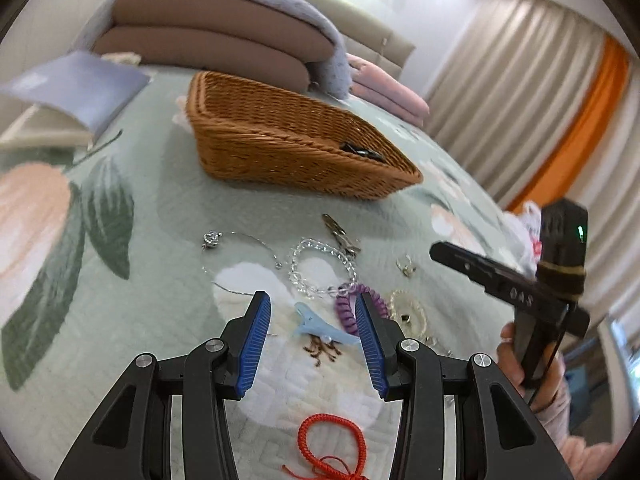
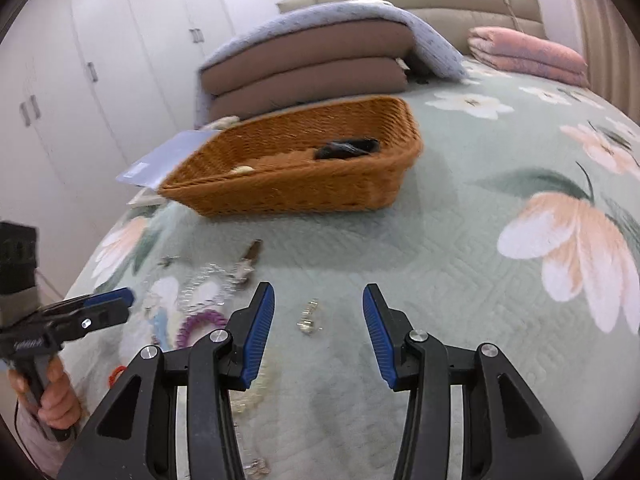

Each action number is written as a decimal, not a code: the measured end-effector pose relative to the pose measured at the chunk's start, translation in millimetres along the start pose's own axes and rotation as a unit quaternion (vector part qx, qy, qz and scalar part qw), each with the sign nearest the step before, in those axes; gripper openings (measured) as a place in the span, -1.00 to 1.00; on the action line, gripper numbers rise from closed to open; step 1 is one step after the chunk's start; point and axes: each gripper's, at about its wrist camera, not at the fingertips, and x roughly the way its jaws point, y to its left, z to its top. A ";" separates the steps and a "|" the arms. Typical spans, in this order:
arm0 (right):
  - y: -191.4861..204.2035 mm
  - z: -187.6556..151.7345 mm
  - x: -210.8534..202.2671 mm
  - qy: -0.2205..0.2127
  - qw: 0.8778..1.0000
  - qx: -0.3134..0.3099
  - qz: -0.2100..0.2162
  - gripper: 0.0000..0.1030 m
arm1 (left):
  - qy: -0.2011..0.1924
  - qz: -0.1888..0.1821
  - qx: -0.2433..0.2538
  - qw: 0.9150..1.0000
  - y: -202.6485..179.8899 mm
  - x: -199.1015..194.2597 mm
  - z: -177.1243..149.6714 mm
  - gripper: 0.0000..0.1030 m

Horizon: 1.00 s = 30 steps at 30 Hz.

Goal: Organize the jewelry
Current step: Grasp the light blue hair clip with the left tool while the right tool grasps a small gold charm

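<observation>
Woven wicker basket (image 1: 280, 152), coiled purple hair-tie (image 1: 362, 308).

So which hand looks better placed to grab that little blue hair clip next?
Probably the left. The left gripper stands open with the blue hair clip lying on the bedspread just past its fingertips. The right gripper is also open, but faces a small silver piece off to the side.
</observation>
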 end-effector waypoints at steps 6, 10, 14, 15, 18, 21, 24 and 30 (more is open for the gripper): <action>-21.2 -0.6 7.6 0.018 0.998 0.050 0.022 -0.04 | 0.045 -0.004 0.015 0.999 -2.2 17.2 -4.0 -0.11; -20.4 -0.4 8.5 0.019 0.998 0.049 0.022 -0.04 | 0.078 -0.051 0.045 0.995 -11.9 17.5 -13.4 -0.11; -13.5 -1.1 8.7 0.019 0.999 0.036 0.016 -0.04 | 0.120 -0.089 0.115 0.982 -36.8 12.0 -29.6 -0.11; -12.6 -1.4 8.6 0.019 0.999 0.034 0.016 -0.04 | 0.118 -0.079 0.135 0.981 -42.3 8.4 -32.4 -0.11; -12.8 -1.1 9.1 0.020 0.999 0.033 0.016 -0.04 | 0.069 -0.005 0.152 0.986 -45.5 -2.0 -23.3 -0.11; -13.5 -1.2 11.1 0.024 0.999 0.036 0.019 -0.04 | 0.049 0.009 0.124 0.991 -35.4 3.1 -8.1 -0.11; -14.0 -1.6 11.9 0.027 0.999 0.037 0.024 -0.04 | 0.046 0.022 0.119 0.992 -30.9 13.5 -2.7 -0.11; -16.9 -2.1 13.4 0.032 0.998 0.045 0.031 -0.04 | 0.085 0.005 0.184 0.979 -53.2 41.1 6.5 -0.11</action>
